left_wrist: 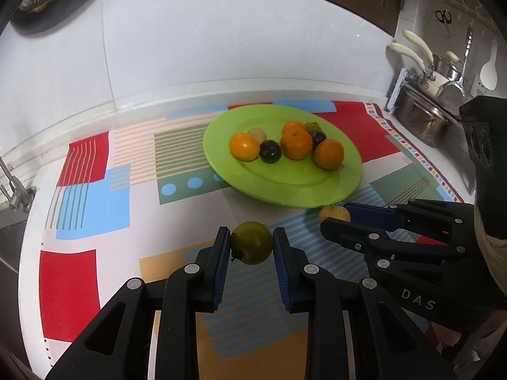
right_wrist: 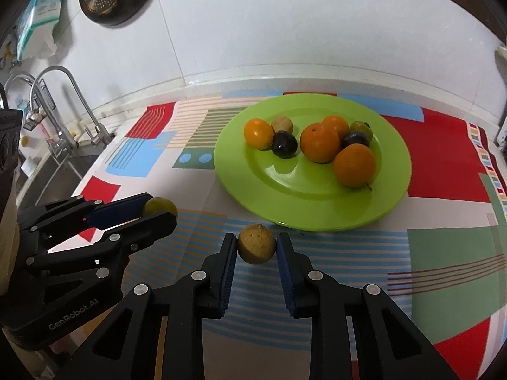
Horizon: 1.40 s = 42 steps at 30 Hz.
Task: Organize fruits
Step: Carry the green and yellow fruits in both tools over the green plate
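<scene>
A green plate [left_wrist: 285,190] [right_wrist: 317,209] on the patterned cloth holds several oranges [left_wrist: 296,143] [right_wrist: 319,144], dark plums [left_wrist: 271,152] [right_wrist: 284,144] and small greenish and tan fruits. My left gripper [left_wrist: 251,243] is shut on a green round fruit [left_wrist: 251,242], in front of the plate; it shows in the right wrist view [right_wrist: 160,210] at left. My right gripper [right_wrist: 256,245] is shut on a tan round fruit [right_wrist: 256,244] at the plate's near rim; it shows in the left wrist view [left_wrist: 336,217] with the fruit [left_wrist: 334,212].
A colourful cloth [left_wrist: 111,196] [right_wrist: 443,253] covers the counter. A white wall stands behind. A sink with a tap [right_wrist: 63,110] lies to the left. Steel pots and utensils [left_wrist: 427,107] stand at the right.
</scene>
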{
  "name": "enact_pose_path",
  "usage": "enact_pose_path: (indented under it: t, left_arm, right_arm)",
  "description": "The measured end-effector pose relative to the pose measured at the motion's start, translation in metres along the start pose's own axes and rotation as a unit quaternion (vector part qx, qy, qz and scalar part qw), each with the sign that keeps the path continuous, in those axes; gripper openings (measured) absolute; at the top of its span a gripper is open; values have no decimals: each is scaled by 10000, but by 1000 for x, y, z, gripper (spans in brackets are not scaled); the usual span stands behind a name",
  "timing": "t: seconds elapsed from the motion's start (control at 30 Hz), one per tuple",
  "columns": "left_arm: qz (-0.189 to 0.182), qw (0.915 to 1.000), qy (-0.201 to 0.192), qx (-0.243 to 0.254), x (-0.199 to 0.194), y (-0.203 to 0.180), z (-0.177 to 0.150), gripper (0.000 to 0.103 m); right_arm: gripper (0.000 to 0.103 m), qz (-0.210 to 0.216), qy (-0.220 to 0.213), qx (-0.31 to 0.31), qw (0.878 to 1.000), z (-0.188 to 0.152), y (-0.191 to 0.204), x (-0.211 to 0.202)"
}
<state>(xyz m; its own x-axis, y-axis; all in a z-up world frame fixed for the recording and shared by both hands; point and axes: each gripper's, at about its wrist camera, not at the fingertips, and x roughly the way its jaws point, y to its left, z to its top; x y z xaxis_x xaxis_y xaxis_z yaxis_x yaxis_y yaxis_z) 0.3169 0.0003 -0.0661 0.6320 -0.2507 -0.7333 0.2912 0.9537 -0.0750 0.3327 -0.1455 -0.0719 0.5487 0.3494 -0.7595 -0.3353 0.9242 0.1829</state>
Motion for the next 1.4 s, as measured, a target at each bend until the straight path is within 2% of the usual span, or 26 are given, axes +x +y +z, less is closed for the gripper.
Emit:
enact_pose_path:
  t: [0.67,0.93,1.4]
  left_arm:
    - [-135,9977,-622,219,-47,-25,29,28]
    - [-135,9956,-887,264,-50,-28,51,28]
    - [-117,9941,-1009,370,-30,-27,91,28]
  right_arm:
    - [27,-208,-975,77,9950,17,0,-73]
    - [27,-290,-1233,74,9919,30,-6,-84]
    - [27,-442,-1505,13,9876,68,-18,-78]
